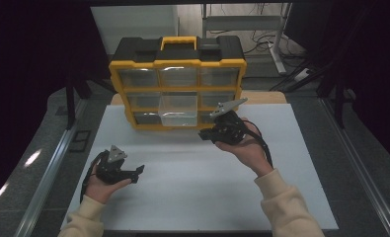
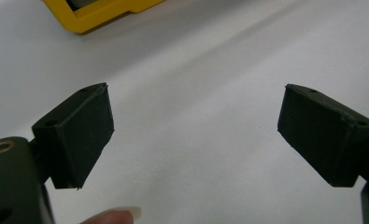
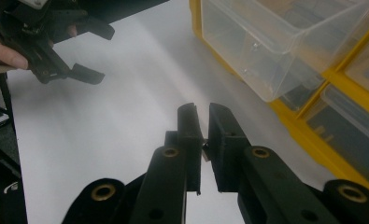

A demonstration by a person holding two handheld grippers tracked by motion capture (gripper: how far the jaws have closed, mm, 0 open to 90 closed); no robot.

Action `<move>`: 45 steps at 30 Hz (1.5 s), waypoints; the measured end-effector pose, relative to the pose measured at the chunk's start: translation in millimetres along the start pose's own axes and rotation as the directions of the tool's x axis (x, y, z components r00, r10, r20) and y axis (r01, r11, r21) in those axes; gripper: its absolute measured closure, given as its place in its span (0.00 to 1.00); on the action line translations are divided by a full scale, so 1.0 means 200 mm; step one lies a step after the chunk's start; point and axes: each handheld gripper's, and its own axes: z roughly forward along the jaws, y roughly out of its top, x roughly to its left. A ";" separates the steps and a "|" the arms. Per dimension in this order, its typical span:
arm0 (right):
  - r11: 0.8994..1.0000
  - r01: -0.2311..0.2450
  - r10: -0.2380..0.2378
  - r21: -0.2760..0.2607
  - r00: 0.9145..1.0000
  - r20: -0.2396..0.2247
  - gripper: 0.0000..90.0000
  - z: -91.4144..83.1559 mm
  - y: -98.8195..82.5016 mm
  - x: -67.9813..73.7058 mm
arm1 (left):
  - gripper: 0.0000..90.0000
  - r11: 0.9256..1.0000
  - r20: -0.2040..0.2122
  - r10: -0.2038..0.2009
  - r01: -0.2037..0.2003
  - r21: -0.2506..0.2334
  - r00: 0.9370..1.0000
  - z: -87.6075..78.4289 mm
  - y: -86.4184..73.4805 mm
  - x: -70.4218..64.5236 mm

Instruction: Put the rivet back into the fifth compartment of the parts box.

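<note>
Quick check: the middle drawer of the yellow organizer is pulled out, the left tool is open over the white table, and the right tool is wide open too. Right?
Not quite. The right tool is nearly shut, its jaws a narrow gap apart, as the right gripper view shows. The rest holds: the middle drawer of the yellow organizer is pulled out, and the left tool is open over the white table.

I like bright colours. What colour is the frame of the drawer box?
Yellow, with a black top; the drawer box shows best in the high view.

The high view looks down from above; both gripper views sit close over the white table [image 1: 192, 192], sharing the yellow organizer [image 1: 177, 89].
</note>
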 end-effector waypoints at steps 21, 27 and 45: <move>1.000 0.007 -0.007 -0.017 1.000 0.013 0.93 -0.01 0.11 -0.02 | 0.12 1.000 0.000 0.000 0.000 0.001 1.000 0.00 0.00 0.00; 1.000 0.013 -0.013 -0.026 1.000 0.021 0.93 -0.02 0.15 -0.03 | 0.12 1.000 0.000 0.000 0.000 -0.001 1.000 0.00 0.00 0.00; 0.999 0.008 -0.007 -0.040 1.000 0.021 0.93 0.02 0.22 -0.05 | 0.12 1.000 0.000 0.000 0.000 -0.001 1.000 0.00 0.00 0.00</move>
